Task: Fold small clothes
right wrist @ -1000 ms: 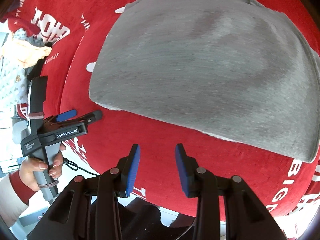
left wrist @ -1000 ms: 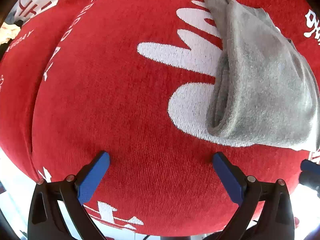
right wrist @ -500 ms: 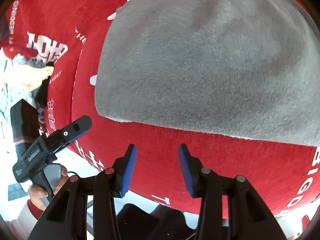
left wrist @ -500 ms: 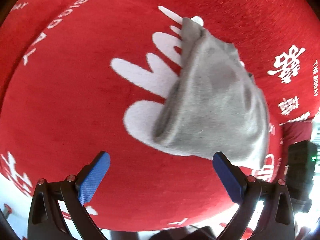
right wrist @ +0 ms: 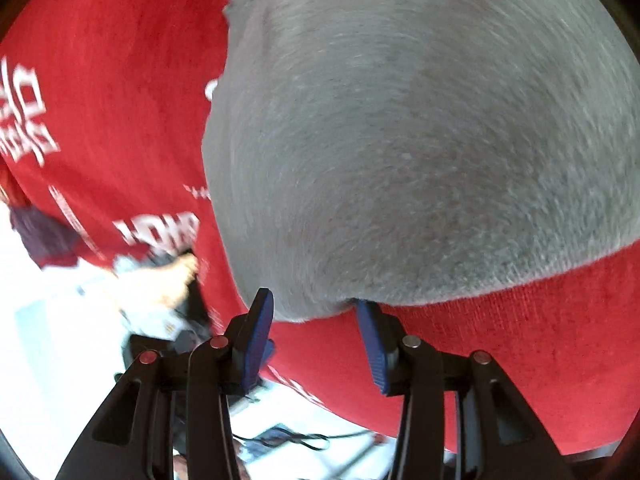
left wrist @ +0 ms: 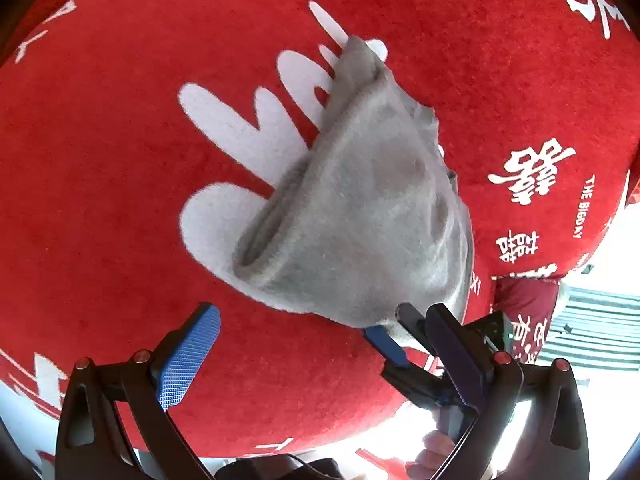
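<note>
A grey folded garment (left wrist: 360, 216) lies on the red printed cloth (left wrist: 120, 200); its rolled open edge faces left in the left wrist view. My left gripper (left wrist: 320, 332) is open wide just short of the garment's near edge, and nothing is between its fingers. My right gripper (left wrist: 390, 322) comes in from the lower right, its tips astride the garment's near corner. In the right wrist view the garment (right wrist: 420, 140) fills most of the frame. Its near hem sits between the fingertips of the right gripper (right wrist: 314, 320), which stands partly open, the pads apart from the fabric.
The red cloth (right wrist: 100, 100) carries white lettering and ends close behind both grippers, with a bright floor beyond. A hand (right wrist: 160, 288) on the other gripper shows blurred at the left. A dark cable (right wrist: 300, 438) lies below the cloth's edge.
My right gripper has dropped, rolled and moved forward to the garment's near corner, entering the left wrist view. The left gripper has turned, so the garment sits nearer the middle of its view.
</note>
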Demonstrator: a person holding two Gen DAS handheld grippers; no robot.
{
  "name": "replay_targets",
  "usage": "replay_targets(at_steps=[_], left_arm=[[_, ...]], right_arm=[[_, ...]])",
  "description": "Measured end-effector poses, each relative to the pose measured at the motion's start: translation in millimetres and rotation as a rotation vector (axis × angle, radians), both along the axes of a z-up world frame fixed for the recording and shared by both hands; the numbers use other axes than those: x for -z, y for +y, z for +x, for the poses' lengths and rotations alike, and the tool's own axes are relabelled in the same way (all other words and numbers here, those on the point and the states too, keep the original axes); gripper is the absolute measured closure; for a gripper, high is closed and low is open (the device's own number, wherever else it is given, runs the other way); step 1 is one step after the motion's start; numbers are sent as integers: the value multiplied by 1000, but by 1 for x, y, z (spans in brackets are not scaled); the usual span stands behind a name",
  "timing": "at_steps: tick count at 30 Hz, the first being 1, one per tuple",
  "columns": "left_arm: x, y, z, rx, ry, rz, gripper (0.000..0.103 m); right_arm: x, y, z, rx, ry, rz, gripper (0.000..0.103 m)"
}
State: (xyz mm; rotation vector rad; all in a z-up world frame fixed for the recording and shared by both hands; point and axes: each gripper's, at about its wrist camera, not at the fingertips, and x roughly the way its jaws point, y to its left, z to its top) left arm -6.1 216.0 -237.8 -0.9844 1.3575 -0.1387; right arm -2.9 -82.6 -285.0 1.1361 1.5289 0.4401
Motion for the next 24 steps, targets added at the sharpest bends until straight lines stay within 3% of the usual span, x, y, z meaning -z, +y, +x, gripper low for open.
replay_targets(at_steps=[6,11,15,18,20,24], left_arm=[[4,-14,0,-11,-3,-51,0],[6,-25,2,-15,-5,-59,0],[7,-25,2,-21,0,-46,0],[9,-26,3,-22,14,-28,0],[10,-29,4,-23,16,-35,0],[11,-40,10,-28,5,-79,0]], right_arm=[[14,-10,-15,160,87,114,56],[5,-6,-21,75,48,15,56],[3,-16,-14,117,14,-11,56],[7,-14,-3,155,6,30,57],[9,-10,4,167,22,65,89],[-5,-6,20,172,-18,128,91]])
